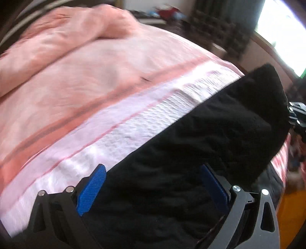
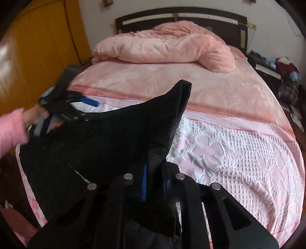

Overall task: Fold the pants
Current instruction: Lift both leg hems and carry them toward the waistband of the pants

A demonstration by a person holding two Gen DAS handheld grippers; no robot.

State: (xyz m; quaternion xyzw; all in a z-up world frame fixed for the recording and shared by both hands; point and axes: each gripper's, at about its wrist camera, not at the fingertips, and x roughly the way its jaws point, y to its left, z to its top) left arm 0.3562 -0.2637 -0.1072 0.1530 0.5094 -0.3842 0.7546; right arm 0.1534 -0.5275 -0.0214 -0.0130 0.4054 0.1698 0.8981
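Observation:
Black pants (image 1: 200,153) lie on the near edge of a pink bed (image 1: 95,86). In the left wrist view my left gripper (image 1: 153,176) is open, its blue pads (image 1: 91,189) spread above the black cloth, with nothing between them. In the right wrist view my right gripper (image 2: 154,182) is shut on a fold of the black pants (image 2: 99,141) and lifts it, so one corner (image 2: 183,86) stands up. The left gripper (image 2: 63,107) shows there at the left, held by a hand in a pink sleeve, over the pants' far end.
A bunched pink duvet (image 2: 164,49) lies at the head of the bed by a dark headboard (image 2: 181,17). An orange wardrobe (image 2: 38,47) stands left of the bed. A cluttered nightstand (image 2: 275,67) is at the right. The white patterned bedspread (image 2: 229,153) lies right of the pants.

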